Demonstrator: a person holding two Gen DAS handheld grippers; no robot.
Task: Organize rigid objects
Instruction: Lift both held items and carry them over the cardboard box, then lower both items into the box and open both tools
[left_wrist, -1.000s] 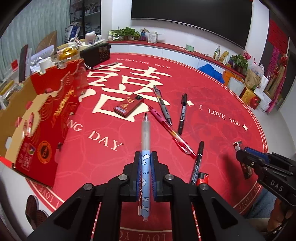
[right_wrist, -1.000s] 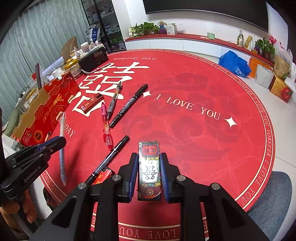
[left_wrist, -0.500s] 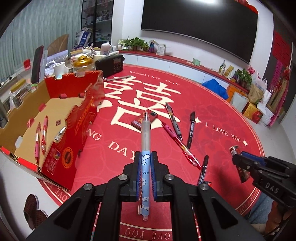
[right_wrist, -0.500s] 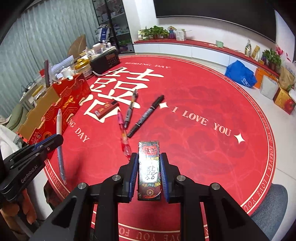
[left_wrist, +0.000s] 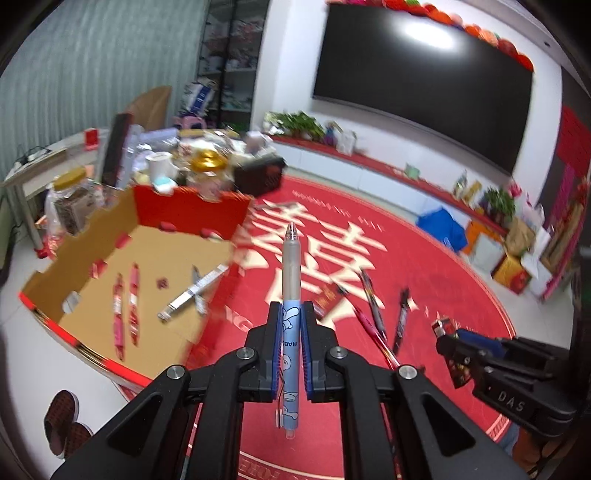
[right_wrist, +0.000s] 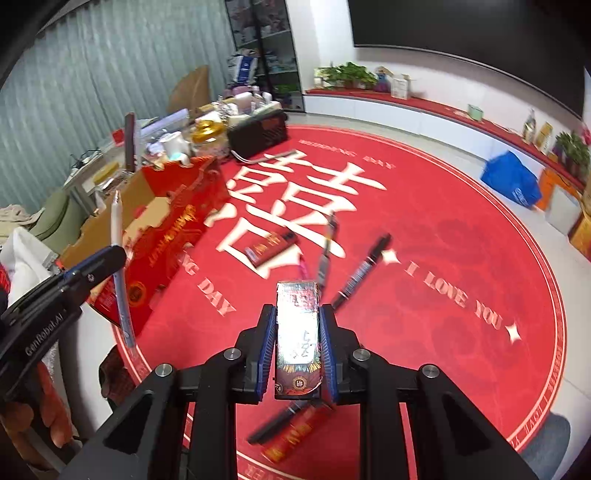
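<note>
Left gripper clamped tight on blue-and-grey pen, tip pointing to 12 o'clock, held above red round mat. Right gripper closed on small printed box, upright between pads. Open cardboard box at 10 o'clock of left gripper, with two pink pens and one silver pen inside. Black marker and flat red box loose on mat at 12 o'clock.

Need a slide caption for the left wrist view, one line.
Left gripper shut on a blue-and-grey cartoon pen, beside an open red cardboard box already holding pens, above the round red mat.
</note>
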